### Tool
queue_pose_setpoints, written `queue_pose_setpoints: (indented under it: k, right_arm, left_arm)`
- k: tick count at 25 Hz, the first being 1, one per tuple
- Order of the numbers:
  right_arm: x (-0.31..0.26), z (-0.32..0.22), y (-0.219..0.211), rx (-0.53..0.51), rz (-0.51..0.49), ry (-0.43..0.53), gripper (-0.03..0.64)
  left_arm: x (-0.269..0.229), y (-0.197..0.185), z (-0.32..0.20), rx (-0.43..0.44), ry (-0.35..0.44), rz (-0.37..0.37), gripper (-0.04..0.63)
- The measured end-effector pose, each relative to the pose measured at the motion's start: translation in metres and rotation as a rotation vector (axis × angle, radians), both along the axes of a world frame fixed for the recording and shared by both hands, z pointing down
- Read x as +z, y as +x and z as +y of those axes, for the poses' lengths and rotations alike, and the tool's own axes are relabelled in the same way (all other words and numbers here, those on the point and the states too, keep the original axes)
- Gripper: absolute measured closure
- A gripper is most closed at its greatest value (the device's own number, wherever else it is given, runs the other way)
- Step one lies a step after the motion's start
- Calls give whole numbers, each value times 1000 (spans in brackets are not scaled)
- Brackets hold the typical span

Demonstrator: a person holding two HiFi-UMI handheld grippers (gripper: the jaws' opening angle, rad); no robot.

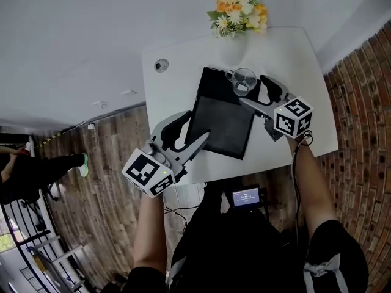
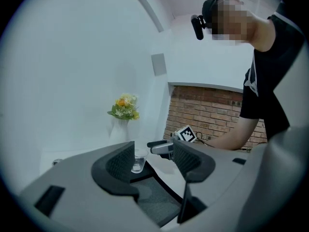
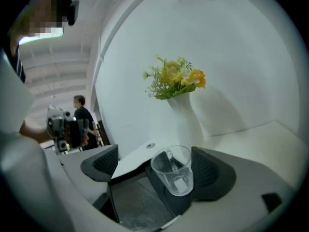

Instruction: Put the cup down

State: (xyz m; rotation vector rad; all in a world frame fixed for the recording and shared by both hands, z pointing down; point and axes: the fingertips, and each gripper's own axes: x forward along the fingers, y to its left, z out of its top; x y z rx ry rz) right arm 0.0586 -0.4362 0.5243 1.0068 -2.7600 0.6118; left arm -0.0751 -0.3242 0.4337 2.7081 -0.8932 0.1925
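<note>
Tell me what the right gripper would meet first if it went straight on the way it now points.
Most likely the glass cup, which stands on the black mat between the open jaws of the right gripper. The white vase is farther behind, though depth is hard to judge.

Head view: steeply down on the desk. Gripper views: low, across it. All share the cup and flowers.
</note>
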Motion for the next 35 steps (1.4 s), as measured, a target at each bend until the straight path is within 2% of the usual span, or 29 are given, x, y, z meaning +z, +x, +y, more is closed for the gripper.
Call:
queue_pose_setpoints:
  k: [2, 5, 8, 12, 14, 18, 22, 29, 32, 35]
  right_arm:
    - [-26, 8, -1, -6, -149, -23, 150]
    - [-64, 15, 8, 37, -305, -9, 294]
    - [-92, 24, 13, 68, -357, 14, 390]
    - [-121, 44, 11, 55, -374, 54, 522]
    - [-138, 57, 7, 36, -379, 70, 560]
    - [-164, 85, -8, -21, -359, 110, 581]
    - [-177, 110, -23, -58, -290, 137, 592]
    - [-182, 151, -43, -129, -76, 256, 595]
    - [-184, 166, -48, -142, -54, 279, 597]
    - [-184, 178, -51, -138, -71, 273, 597]
  left_arm:
    - [-4, -2, 2, -11, 12, 2, 341]
    - [-12, -5, 4, -35, 32, 13, 341]
    - [-20, -8, 5, -62, 50, 26, 339]
    - [-34, -6, 13, -63, 85, 48, 339]
    - [-40, -4, 18, -56, 100, 56, 339]
    - [-50, 0, 30, -35, 116, 65, 341]
    - [-59, 3, 43, -10, 127, 75, 347]
    - [-66, 4, 69, 9, 113, 98, 414]
    - [-67, 4, 82, 10, 106, 110, 457]
    - [-65, 7, 94, 34, 101, 86, 518]
